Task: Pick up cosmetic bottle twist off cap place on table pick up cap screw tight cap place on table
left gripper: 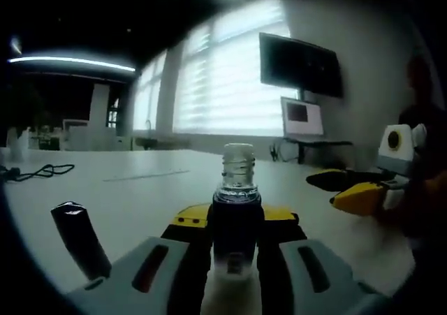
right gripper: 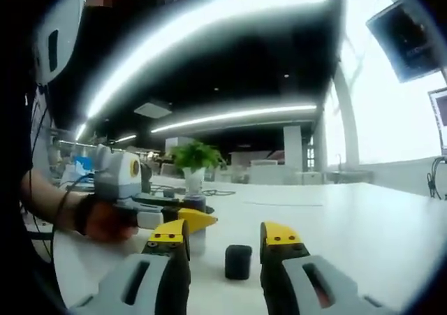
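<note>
The left hand-held gripper point(left gripper: 236, 248) is clamped on the cosmetic bottle point(left gripper: 236, 210), its two jaws pressing the dark lower body from either side so the bottle stands upright between them, its clear threaded neck bare at the top with no cap on it. In the right gripper view the same gripper point(right gripper: 183, 221) comes in from the left, held by a person's hand point(right gripper: 105, 221), with the bottle's dark body point(right gripper: 194, 203) just visible at its yellow tips (mostly hidden, so little more can be said of it there). The right hand-held gripper point(right gripper: 225, 248) has its jaws spread apart, holding nothing, and the small black cap point(right gripper: 238, 262) stands on the white surface point(right gripper: 363, 231) in the gap between them, touching neither jaw. In the left gripper view that right gripper point(left gripper: 349, 189) enters from the right, near the surface point(left gripper: 140, 189). Further out, a black cable point(left gripper: 38, 171) lies on the surface at the left, a dark upright object point(left gripper: 78, 235) stands beside the left jaw, and a potted plant point(right gripper: 196, 160) stands farther back.
</note>
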### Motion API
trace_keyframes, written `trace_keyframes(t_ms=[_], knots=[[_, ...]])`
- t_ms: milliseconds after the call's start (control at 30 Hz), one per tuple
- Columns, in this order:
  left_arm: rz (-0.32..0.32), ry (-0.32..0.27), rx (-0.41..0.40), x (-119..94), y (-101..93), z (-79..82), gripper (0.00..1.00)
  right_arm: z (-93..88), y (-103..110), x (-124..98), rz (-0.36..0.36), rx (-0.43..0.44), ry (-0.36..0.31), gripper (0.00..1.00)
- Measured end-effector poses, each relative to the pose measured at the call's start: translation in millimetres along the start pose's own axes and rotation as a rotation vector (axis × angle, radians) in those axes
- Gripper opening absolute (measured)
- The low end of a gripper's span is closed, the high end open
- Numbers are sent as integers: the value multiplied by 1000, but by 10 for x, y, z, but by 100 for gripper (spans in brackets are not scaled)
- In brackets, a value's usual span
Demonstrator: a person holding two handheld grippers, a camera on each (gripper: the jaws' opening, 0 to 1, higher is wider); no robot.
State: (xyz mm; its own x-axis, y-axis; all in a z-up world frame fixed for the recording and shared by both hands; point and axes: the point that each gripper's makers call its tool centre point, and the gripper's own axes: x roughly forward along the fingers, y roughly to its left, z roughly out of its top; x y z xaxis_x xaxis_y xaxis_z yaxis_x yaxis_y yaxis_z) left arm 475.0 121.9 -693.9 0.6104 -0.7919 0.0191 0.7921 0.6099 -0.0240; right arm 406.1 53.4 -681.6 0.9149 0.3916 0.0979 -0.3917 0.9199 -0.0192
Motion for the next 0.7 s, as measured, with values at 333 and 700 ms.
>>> trace_keyframes(t_ms=[333, 700], knots=[[-77, -21, -11, -244, -6, 135, 14, 19, 2, 3, -4, 3, -6, 32], [-188, -18, -55, -613, -182, 156, 14, 35, 1, -3, -11, 0, -13, 31]])
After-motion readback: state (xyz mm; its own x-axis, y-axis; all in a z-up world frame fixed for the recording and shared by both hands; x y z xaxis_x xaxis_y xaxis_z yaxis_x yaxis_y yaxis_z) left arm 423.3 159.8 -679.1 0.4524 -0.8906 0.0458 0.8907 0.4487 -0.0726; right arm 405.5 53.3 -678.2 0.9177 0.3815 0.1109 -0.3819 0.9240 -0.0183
